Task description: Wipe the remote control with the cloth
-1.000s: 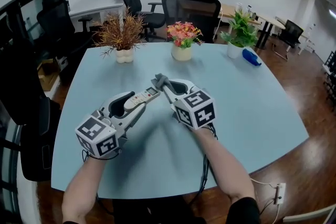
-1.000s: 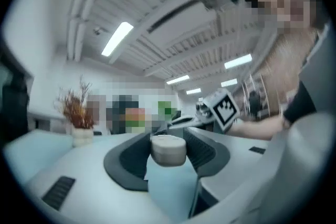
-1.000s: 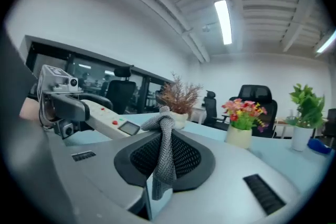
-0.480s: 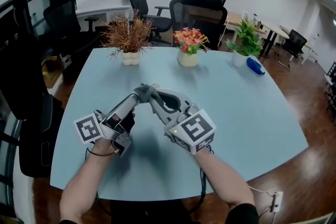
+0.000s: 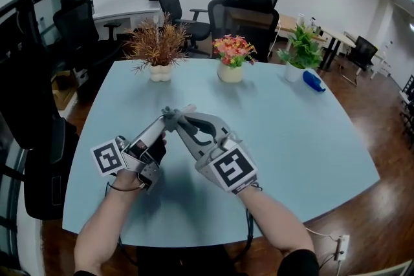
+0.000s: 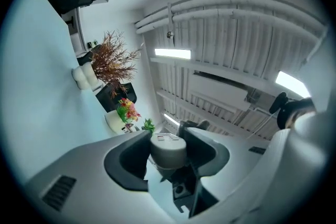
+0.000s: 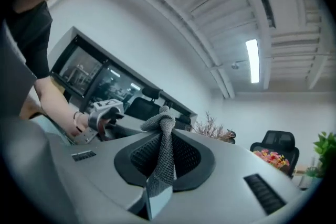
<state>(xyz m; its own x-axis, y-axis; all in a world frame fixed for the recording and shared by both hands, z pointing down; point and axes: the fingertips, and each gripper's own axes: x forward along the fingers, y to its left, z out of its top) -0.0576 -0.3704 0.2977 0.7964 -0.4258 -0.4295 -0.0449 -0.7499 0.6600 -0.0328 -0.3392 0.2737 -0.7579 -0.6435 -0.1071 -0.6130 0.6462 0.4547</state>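
Clamping the remote control (image 6: 168, 150) lengthwise between the partly spread jaws of the left gripper (image 5: 147, 139), holding it clear of the pale blue table (image 5: 291, 132) and tilting it nose-up, apparently to offer its far end for cleaning. Pinching the grey cloth (image 7: 164, 149) tight in the closed jaws of the right gripper (image 5: 182, 122), leaving a bunched wad poking beyond the tips as a wiping pad. Meeting, or very nearly meeting, wad against the remote's raised end, suggesting wiping under way.
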